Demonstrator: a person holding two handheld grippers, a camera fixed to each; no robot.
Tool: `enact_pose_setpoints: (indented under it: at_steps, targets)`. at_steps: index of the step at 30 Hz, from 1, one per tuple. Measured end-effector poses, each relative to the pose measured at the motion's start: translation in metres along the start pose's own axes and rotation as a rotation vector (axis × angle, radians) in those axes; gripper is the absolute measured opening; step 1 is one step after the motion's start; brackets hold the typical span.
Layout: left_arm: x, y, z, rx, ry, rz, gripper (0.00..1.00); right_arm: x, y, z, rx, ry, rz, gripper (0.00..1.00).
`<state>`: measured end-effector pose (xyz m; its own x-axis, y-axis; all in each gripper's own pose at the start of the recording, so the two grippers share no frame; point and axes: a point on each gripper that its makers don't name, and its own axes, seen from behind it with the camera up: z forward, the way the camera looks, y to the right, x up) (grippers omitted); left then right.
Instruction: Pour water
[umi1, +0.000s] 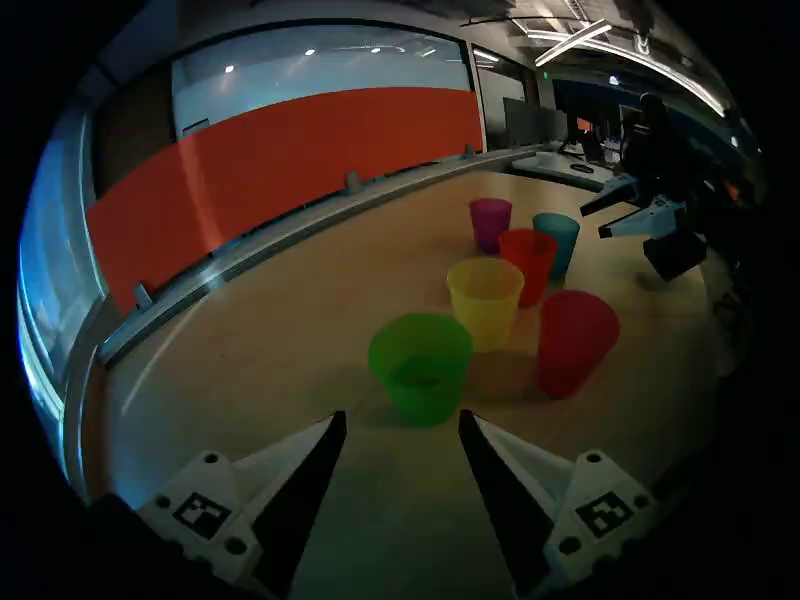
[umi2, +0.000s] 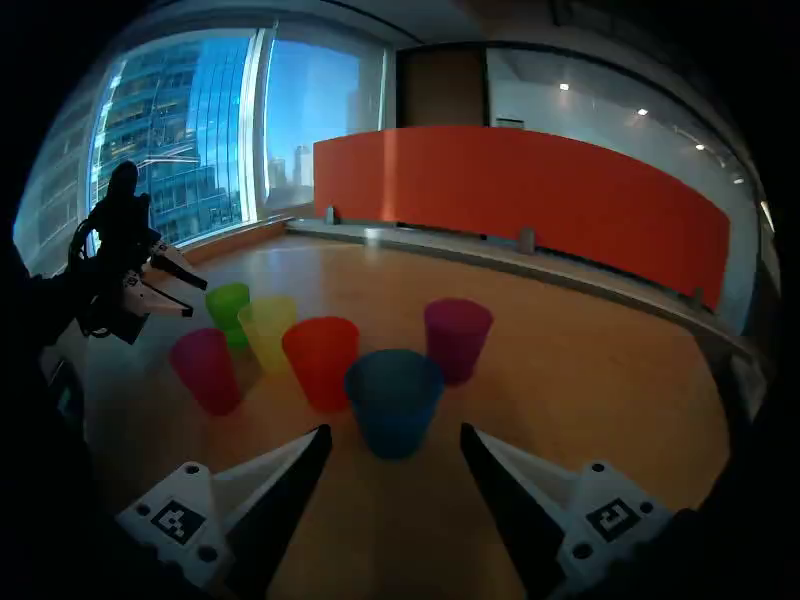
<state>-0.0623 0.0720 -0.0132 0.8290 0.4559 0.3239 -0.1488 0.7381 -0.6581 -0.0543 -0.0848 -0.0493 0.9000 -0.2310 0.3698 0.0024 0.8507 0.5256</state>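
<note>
Several coloured plastic cups stand upright in a cluster on a wooden table. In the left gripper view my left gripper is open, just short of the green cup. Behind it are the yellow cup, the crimson cup, the orange-red cup, the teal cup and the purple cup. In the right gripper view my right gripper is open, just before the teal cup. I cannot tell whether any cup holds water.
A low orange partition runs along the table's far edge, with windows beyond. The right gripper hovers past the teal cup. The left gripper, held by a person, hangs near the green cup.
</note>
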Motion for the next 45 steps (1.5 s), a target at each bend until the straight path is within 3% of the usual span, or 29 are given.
enact_pose_setpoints:
  at_steps: [8,14,30,36,45]
  targets:
    - [0.013,-0.015,-0.021,0.102,0.098,-0.047,0.83,0.015,-0.003,-0.012,-0.04,0.064,0.009,0.99]
    - [0.023,-0.03,-0.041,0.191,0.188,-0.115,0.83,0.03,-0.003,-0.021,-0.092,0.126,0.02,0.99]
    - [0.057,-0.07,-0.104,0.462,0.436,-0.29,0.83,0.073,0.031,-0.051,-0.353,0.339,0.057,0.99]
    - [0.068,-0.072,-0.117,0.529,0.488,-0.297,0.83,0.089,0.043,-0.064,-0.434,0.417,0.06,0.99]
    - [0.073,-0.072,-0.116,0.558,0.529,-0.355,0.83,0.098,0.06,-0.074,-0.5,0.456,0.083,0.99]
